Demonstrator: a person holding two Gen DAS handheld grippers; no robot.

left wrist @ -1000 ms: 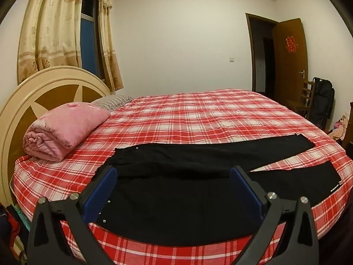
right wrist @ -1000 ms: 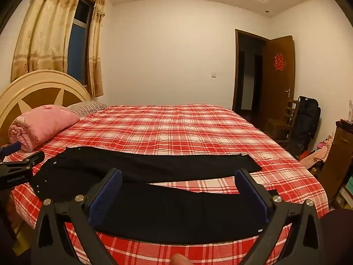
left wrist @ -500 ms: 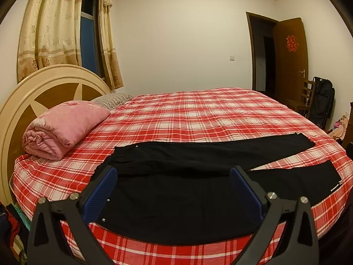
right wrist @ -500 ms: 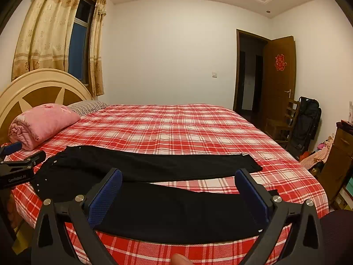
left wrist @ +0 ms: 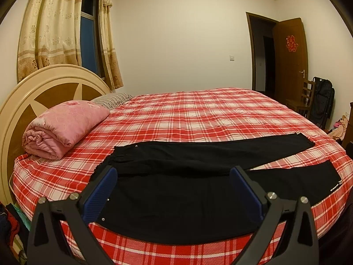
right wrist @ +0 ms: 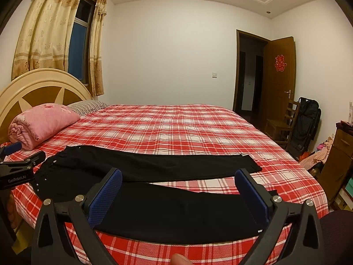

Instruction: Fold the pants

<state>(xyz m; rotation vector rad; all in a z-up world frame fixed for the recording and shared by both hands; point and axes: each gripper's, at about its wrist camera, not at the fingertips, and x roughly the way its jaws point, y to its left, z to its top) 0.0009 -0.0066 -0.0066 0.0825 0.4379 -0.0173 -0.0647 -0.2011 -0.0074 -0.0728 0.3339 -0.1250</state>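
Left wrist view, from the left edge across: a cream and brown headboard [left wrist: 26, 101] curves up beside a rolled pink quilt [left wrist: 64, 128], with a striped pillow [left wrist: 112, 98] just behind it at the head of the bed [left wrist: 198, 114], which wears a red and white plaid sheet. Patterned curtains [left wrist: 50, 26] frame a dark window on the wall above. Near the front edge of the bed lie the black pants [left wrist: 176, 190], spread flat with the waist toward the headboard and the two legs running rightward, splayed apart so a wedge of plaid shows between them; the far leg ends near the right side of the mattress and the near leg ends at a small white label. The left gripper [left wrist: 174, 190] hangs above the hip area with its blue-padded jaws spread wide and nothing between them, not touching the cloth. Further right stand an open brown door [left wrist: 291, 61] carrying a red paper cutout, a wooden chair [left wrist: 302, 101] and a dark bag [left wrist: 322, 101]. In the right wrist view the left gripper's black frame pokes in at the far left by the waistband, and the right gripper [right wrist: 178, 192] hovers over the near leg, jaws likewise wide apart and empty, with a fingertip [right wrist: 178, 260] at the bottom edge and a wooden cabinet [right wrist: 337, 161] at the far right.
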